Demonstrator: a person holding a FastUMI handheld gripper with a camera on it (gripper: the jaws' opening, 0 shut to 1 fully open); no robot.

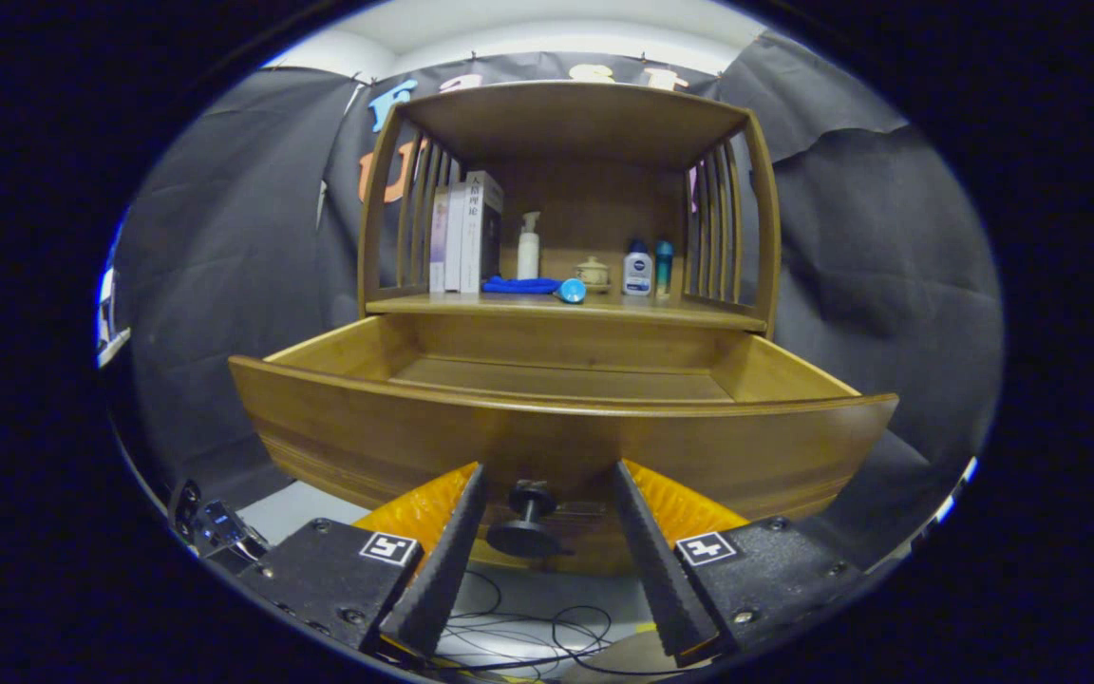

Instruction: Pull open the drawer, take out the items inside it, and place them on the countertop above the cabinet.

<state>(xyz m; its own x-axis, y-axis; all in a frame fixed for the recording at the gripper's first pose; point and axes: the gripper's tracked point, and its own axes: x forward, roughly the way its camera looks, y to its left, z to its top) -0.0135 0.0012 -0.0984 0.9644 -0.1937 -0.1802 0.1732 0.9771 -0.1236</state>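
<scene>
Recording booth – black cloth wall (224, 247), wooden cabinet (571, 123)

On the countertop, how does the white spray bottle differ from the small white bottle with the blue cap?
The spray bottle is taller and slimmer, with a trigger nozzle on top; the blue-capped bottle is shorter and squatter, with a dark cap and a dark label patch. The spray bottle stands next to the books; the blue-capped bottle stands beside a teal bottle. Both are white-bodied and upright. The gripper is open, its fingers either side of the drawer knob.

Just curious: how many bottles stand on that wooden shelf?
3: a white spray bottle beside the upright books, then a white bottle with a dark cap and a slim teal bottle together farther along. Others may be hidden.
</scene>
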